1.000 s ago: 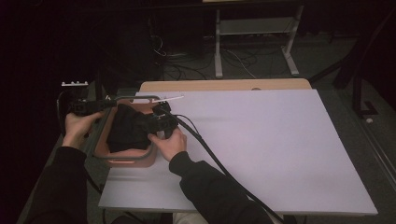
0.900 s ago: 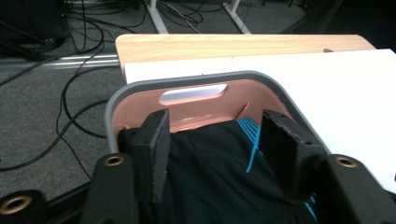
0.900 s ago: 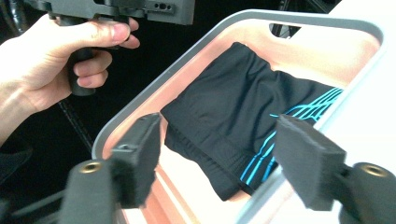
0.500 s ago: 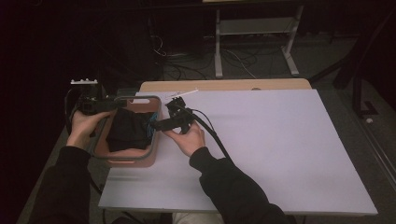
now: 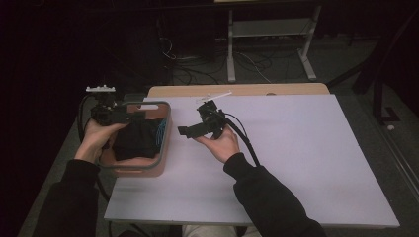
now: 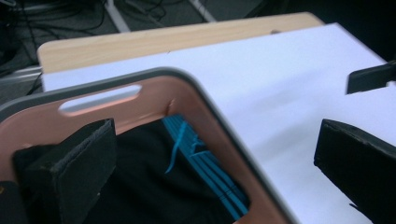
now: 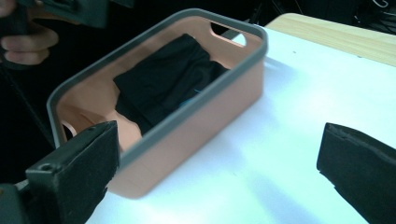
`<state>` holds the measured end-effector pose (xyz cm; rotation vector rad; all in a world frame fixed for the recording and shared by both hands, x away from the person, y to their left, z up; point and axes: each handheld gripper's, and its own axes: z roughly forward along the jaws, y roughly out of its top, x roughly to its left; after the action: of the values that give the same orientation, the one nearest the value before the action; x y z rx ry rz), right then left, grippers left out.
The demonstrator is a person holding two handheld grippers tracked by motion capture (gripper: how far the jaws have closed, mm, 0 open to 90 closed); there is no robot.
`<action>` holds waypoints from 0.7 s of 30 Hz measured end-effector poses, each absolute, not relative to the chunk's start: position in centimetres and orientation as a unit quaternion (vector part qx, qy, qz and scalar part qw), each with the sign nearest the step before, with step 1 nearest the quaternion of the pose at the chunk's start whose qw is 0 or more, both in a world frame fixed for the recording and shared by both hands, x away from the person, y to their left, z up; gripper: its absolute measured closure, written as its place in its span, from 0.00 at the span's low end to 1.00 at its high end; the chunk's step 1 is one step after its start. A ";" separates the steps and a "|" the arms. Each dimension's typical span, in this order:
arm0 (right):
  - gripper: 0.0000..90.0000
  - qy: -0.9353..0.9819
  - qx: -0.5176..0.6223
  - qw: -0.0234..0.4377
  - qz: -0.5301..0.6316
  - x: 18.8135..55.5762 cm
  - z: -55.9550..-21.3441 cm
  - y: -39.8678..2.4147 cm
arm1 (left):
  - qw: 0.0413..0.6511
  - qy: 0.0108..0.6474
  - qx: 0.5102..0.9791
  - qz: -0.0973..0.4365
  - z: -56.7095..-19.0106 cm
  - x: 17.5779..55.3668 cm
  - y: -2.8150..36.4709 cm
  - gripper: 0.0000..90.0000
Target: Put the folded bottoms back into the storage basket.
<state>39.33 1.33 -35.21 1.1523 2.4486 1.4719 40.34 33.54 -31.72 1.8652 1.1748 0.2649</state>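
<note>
A salmon basket point(image 5: 132, 171) with a grey rim stands at the left end of the white board point(image 5: 296, 148). In it lies a folded black garment point(image 5: 134, 140) with a blue edge point(image 6: 210, 172). My left gripper point(image 5: 136, 115) hovers over the basket's far left corner. Its jaws have just been opening, they stand open and nothing is gripped point(image 6: 215, 140). My right gripper point(image 5: 185, 130) is held above the board just right of the basket, pointing at it. Its jaws have just been opening too, and they are wide and empty point(image 7: 217, 144). The garment point(image 7: 163, 84) rests inside the basket point(image 7: 201, 107).
A wooden tabletop edge point(image 5: 247, 90) runs behind the board. Beyond it are floor cables and a metal stand point(image 5: 269, 34). The board stretches bare to the right of my right hand. Each gripper trails a black cable point(image 5: 244, 140).
Both grippers have left the garment in the basket and spread apart. The right one moved rightward over the board, the left one to the basket's far left. Both sets of jaws opened.
</note>
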 end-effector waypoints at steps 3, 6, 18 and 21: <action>0.00 0.802 0.372 0.045 0.465 39.3 -35.5 -0.3 | 0.444 0.460 0.760 0.116 -31.7 39.8 32.2 0.00; 0.00 0.800 0.374 0.047 0.466 39.1 -35.6 -1.2 | 0.444 0.453 0.764 0.119 -31.7 39.6 31.6 0.00; 0.00 0.790 0.374 0.071 0.480 38.2 -36.1 -6.8 | 0.450 0.411 0.781 0.137 -32.1 37.4 28.2 0.00; 0.00 0.787 0.378 0.072 0.483 37.9 -36.2 -7.9 | 0.462 0.405 0.777 0.137 -32.2 36.7 27.6 0.00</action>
<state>37.90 -7.89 -36.21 1.1359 2.3649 1.4504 36.66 27.58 -32.20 1.9116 0.9959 0.3377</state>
